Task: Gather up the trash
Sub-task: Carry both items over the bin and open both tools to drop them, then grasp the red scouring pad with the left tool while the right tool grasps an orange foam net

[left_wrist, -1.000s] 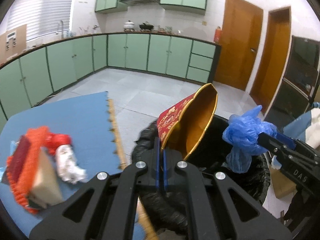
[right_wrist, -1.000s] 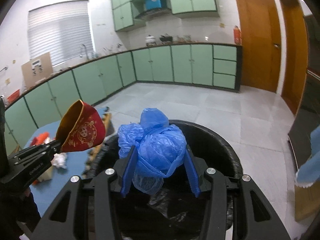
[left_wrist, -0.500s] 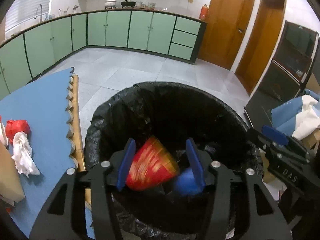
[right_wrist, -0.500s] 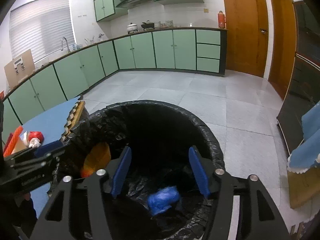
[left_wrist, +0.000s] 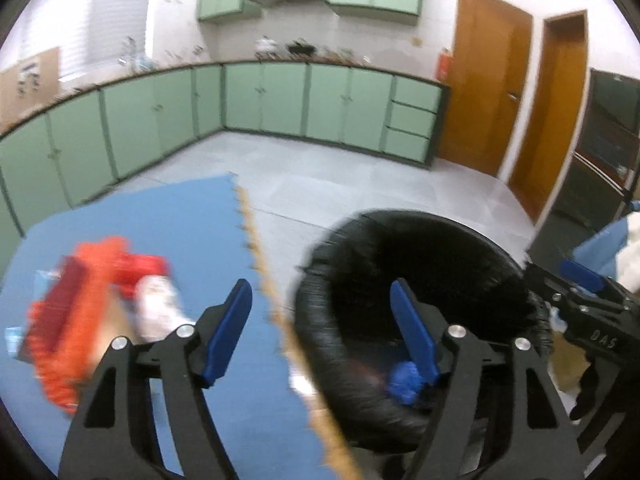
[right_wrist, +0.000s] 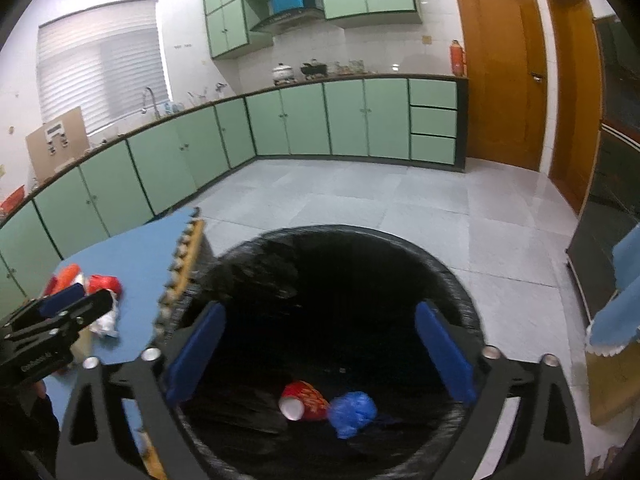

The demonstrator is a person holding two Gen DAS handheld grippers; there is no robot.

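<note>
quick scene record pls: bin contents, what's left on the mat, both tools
bin: black-lined bin, beside the blue mat
in bin: red paper cup on its side, blue plastic bag next to it
left on mat: blurred red and orange wrappers, crumpled white paper, cardboard piece
left tool: jaws opening, nothing between them, over the mat's edge and the bin
right tool: jaws opening, nothing between them, above the bin's mouth
task status: two items binned, mat pile not yet collected

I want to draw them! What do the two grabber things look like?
Both grippers, left and right, are black frames with cut-out holes, silver bolt heads and flat blue finger pads. Small white lettering marks each one's side. A dark glove or sleeve shows behind.
</note>
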